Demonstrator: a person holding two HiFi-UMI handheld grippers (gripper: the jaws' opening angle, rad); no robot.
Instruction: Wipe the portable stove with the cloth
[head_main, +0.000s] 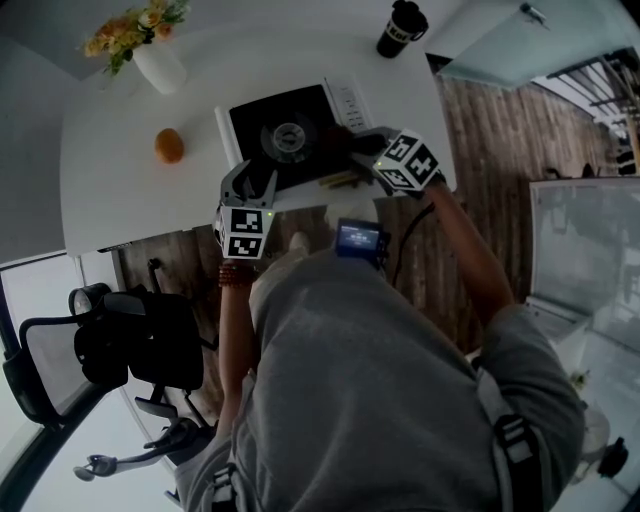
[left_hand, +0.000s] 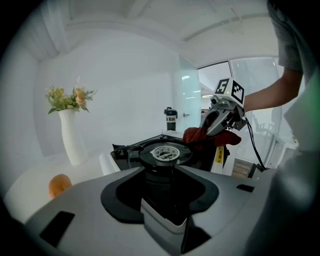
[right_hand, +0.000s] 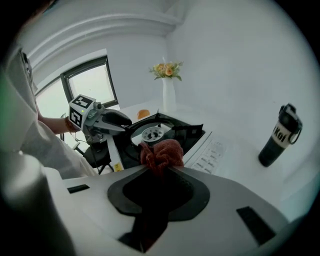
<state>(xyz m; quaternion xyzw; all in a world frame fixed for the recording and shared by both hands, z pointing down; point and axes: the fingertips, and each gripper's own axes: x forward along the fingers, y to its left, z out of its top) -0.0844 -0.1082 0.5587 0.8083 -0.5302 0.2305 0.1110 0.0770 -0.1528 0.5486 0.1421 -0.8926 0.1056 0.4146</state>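
Observation:
The black portable stove (head_main: 250, 115) lies on the white table (head_main: 120, 190), its round burner (left_hand: 165, 152) in the middle. My right gripper (head_main: 352, 140) is shut on a bunched dark-red cloth (right_hand: 162, 152), held at the stove's right side just over its top. From the left gripper view, that cloth (left_hand: 197, 136) rests against the stove's far right edge. My left gripper (head_main: 255, 185) is at the stove's near left edge, and the stove's rim fills the gap between its jaws (left_hand: 165, 185).
An orange (head_main: 169, 145) lies left of the stove, and a white vase of flowers (head_main: 160, 65) stands behind it. A black cup (head_main: 401, 28) is at the far right. A white printed card (head_main: 348, 100) lies along the stove's right side. An office chair (head_main: 120, 350) stands at the table's near edge.

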